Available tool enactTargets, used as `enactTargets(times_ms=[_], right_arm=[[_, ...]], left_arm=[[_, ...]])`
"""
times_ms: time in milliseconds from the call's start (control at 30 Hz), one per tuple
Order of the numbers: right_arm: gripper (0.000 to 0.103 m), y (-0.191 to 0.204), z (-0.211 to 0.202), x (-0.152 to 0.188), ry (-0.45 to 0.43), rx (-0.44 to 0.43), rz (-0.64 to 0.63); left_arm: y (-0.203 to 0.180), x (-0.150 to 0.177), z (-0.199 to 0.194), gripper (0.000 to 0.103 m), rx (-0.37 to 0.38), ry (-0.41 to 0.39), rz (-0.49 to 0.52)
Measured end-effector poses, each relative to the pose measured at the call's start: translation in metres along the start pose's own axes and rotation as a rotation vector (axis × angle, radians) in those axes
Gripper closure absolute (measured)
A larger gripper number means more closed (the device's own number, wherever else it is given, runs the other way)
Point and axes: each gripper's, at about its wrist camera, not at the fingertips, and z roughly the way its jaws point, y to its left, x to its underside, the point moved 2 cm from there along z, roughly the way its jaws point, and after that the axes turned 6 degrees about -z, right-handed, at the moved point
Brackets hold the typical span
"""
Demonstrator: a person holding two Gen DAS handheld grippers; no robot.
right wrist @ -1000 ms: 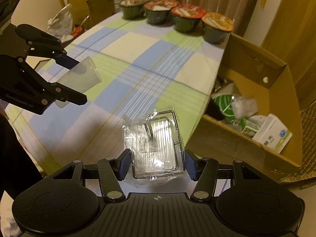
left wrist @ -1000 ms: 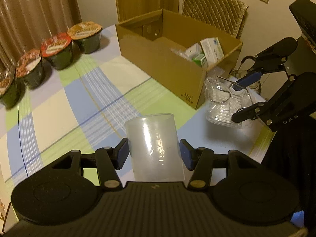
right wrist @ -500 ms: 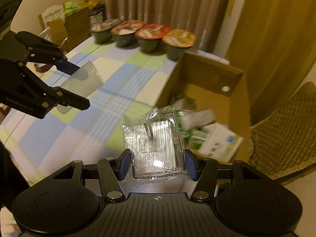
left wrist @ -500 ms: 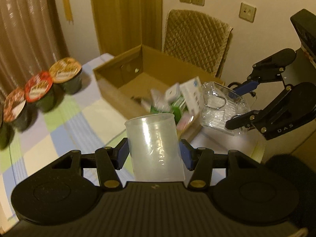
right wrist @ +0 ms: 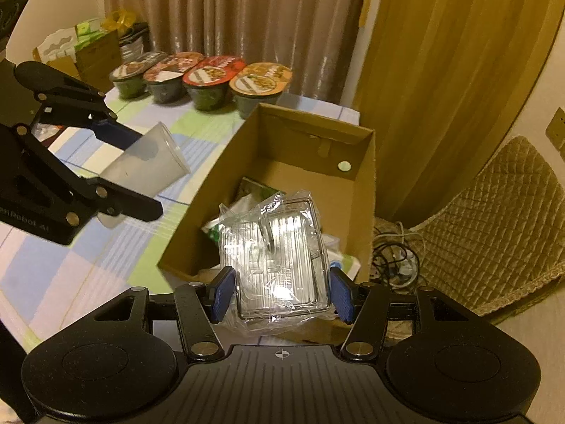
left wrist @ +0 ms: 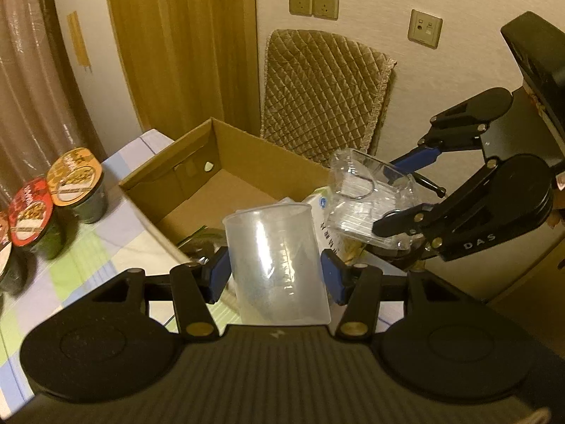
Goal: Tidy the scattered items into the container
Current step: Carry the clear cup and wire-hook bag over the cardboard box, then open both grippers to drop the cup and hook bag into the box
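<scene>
A translucent plastic cup (left wrist: pixel 277 265) is clamped between the blue pads of the left hand-held gripper (left wrist: pixel 275 275), held in the air at the near rim of the cardboard box (left wrist: pixel 247 180), mouth pointed away from the camera. A clear plastic package (right wrist: pixel 279 261), wrapped in crinkled film, is gripped by the right hand-held gripper (right wrist: pixel 280 293) and is held over the near end of the same box. The box is seen open-topped at the far right corner of the table (right wrist: pixel 88 247), with a green packet (right wrist: pixel 256 189) and white cartons partly visible inside it. A checked cloth of blue, green and cream covers the table. Four lidded instant-noodle bowls (right wrist: pixel 201 81) are lined up along the table's far edge, before a curtain. A quilted chair back (left wrist: pixel 325 95) is noted beyond the box.
</scene>
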Motion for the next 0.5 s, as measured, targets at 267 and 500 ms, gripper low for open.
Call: enactTargets(times_ms=[267,500], right_arm=[[0.044,-0.015,0.011,-0.003,0.006,0.004,0.008],[0.044,-0.022,0.019,0.002,0.016,0.005,0.020]], left_arm=[[0.000,-0.007,0.027,0.053,0.013,0.024,-0.009],[0.001,-0.006,0.042,0.053,0.009,0.041,-0.011]])
